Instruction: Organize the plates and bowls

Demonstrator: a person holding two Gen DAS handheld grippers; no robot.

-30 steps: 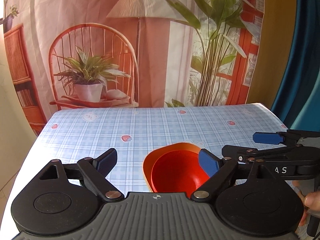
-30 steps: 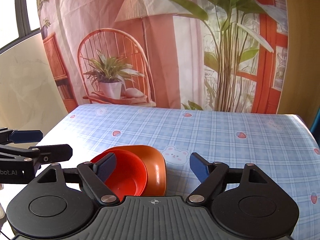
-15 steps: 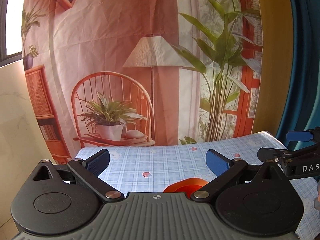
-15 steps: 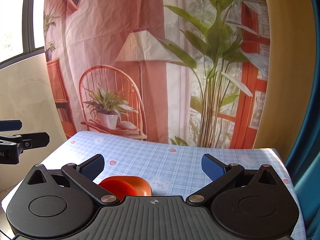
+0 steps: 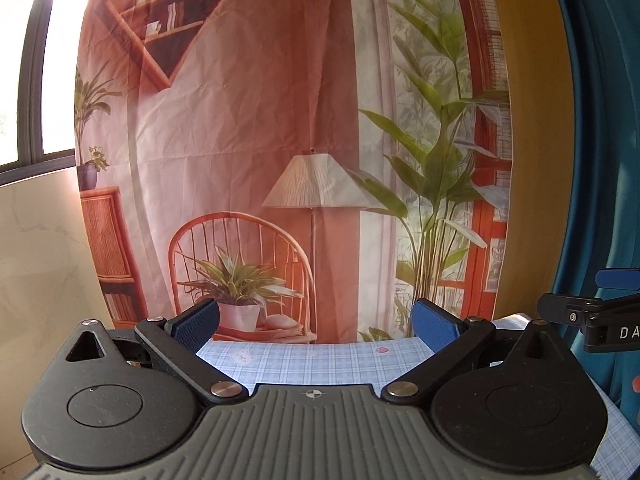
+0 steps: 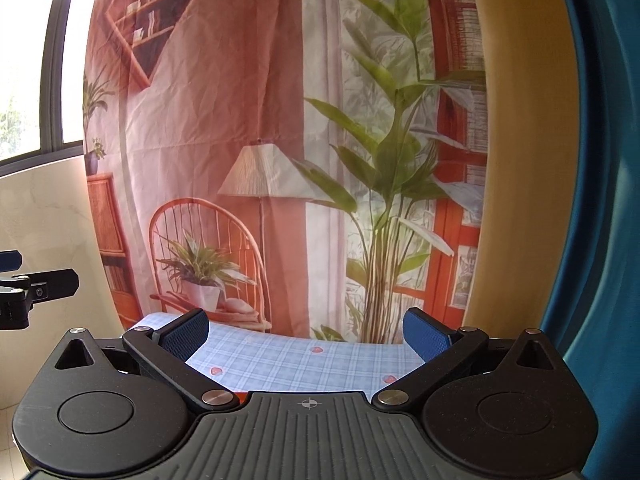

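Observation:
No plate or bowl shows in either view now; both cameras tilt up at the backdrop, and the gripper bodies hide the near table. My left gripper (image 5: 316, 326) is open and empty, held above the table. My right gripper (image 6: 306, 332) is open and empty too. The right gripper also shows at the right edge of the left wrist view (image 5: 592, 312). The left gripper shows at the left edge of the right wrist view (image 6: 24, 284).
A table with a blue checked cloth (image 5: 312, 360) shows only as its far strip, also in the right wrist view (image 6: 296, 364). A printed backdrop (image 5: 280, 140) of a chair, lamp and plants hangs behind it. A blue curtain (image 6: 592, 200) hangs at the right.
Both grippers have risen and tilted upward, away from the table. The stacked orange and red bowls have dropped out of both views. Both stay open.

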